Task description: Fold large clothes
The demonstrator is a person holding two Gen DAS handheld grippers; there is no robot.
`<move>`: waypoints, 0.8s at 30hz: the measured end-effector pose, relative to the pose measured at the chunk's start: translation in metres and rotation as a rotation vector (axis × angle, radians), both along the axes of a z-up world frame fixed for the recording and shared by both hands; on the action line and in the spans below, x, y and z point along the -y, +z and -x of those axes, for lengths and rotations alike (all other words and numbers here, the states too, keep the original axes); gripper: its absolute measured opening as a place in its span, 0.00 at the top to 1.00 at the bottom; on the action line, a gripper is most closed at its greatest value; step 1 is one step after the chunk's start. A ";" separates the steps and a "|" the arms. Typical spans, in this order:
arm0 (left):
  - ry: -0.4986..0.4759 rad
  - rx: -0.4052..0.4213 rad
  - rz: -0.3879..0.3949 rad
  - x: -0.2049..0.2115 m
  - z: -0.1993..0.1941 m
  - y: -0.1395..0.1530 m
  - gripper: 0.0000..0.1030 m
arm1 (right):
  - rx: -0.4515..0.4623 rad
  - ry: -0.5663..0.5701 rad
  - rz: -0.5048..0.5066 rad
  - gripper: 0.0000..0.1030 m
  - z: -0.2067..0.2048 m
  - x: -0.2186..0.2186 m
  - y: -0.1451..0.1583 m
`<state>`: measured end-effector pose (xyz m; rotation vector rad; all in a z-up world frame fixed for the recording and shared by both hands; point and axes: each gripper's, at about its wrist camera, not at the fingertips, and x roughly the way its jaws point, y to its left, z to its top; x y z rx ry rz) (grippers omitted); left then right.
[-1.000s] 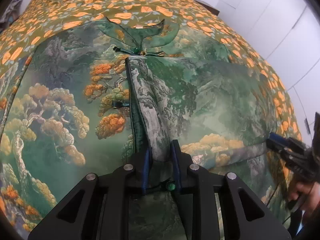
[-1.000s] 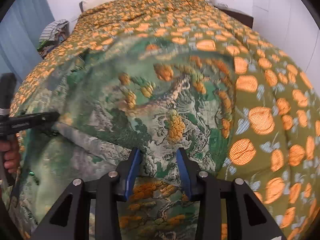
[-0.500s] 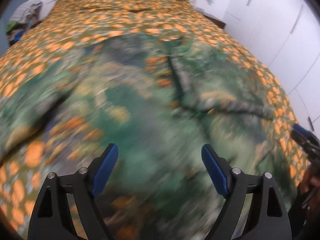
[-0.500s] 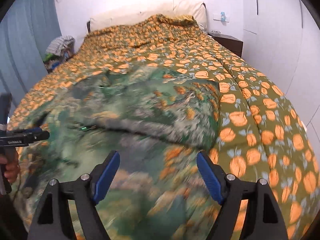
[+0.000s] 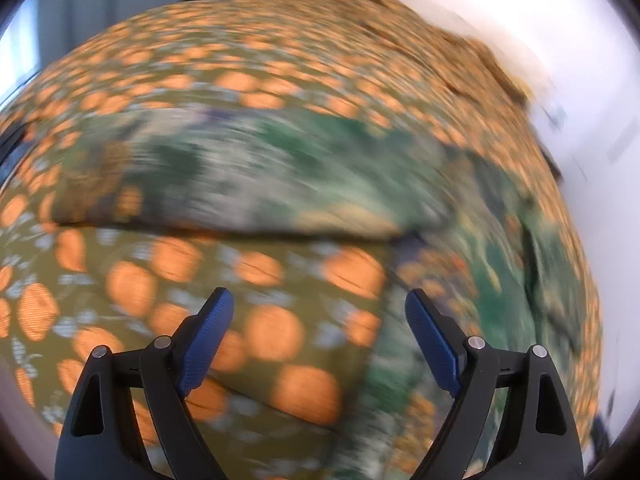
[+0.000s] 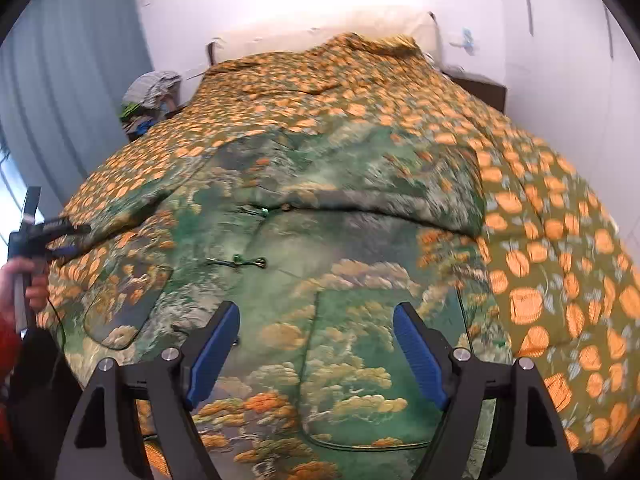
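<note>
White walls and a grey curtain (image 6: 68, 92) are seen behind the bed (image 6: 560, 264), on which the green landscape-print garment (image 6: 328, 280) is spread, one sleeve folded across. Further folds are judged outstanding. Both the left gripper (image 5: 318, 336) and right gripper (image 6: 316, 350) are released, nothing held. No containers are seen.

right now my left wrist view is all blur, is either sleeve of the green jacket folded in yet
Observer: Yes. In the right wrist view one sleeve lies folded across the chest of the green jacket.
Operator: is the right gripper holding anything
Observer: No, the right gripper is open above the jacket's front, with nothing between its pads.
Operator: where's my left gripper then
Observer: The left gripper, held in a hand, is near the end of the other sleeve, which lies stretched out.
</note>
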<state>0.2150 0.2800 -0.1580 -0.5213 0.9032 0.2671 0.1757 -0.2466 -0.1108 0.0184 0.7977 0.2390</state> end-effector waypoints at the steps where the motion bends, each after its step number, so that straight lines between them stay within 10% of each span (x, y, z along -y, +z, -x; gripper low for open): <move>1: 0.028 0.004 0.007 -0.009 0.000 0.000 0.13 | 0.008 0.009 0.007 0.21 0.002 -0.003 0.004; 20: 0.476 0.124 0.399 -0.144 0.000 -0.068 0.16 | -0.049 0.069 0.044 0.21 0.019 -0.036 -0.011; 24: 0.497 0.184 0.367 -0.152 -0.004 -0.064 0.54 | -0.060 0.090 0.045 0.21 0.016 -0.048 -0.015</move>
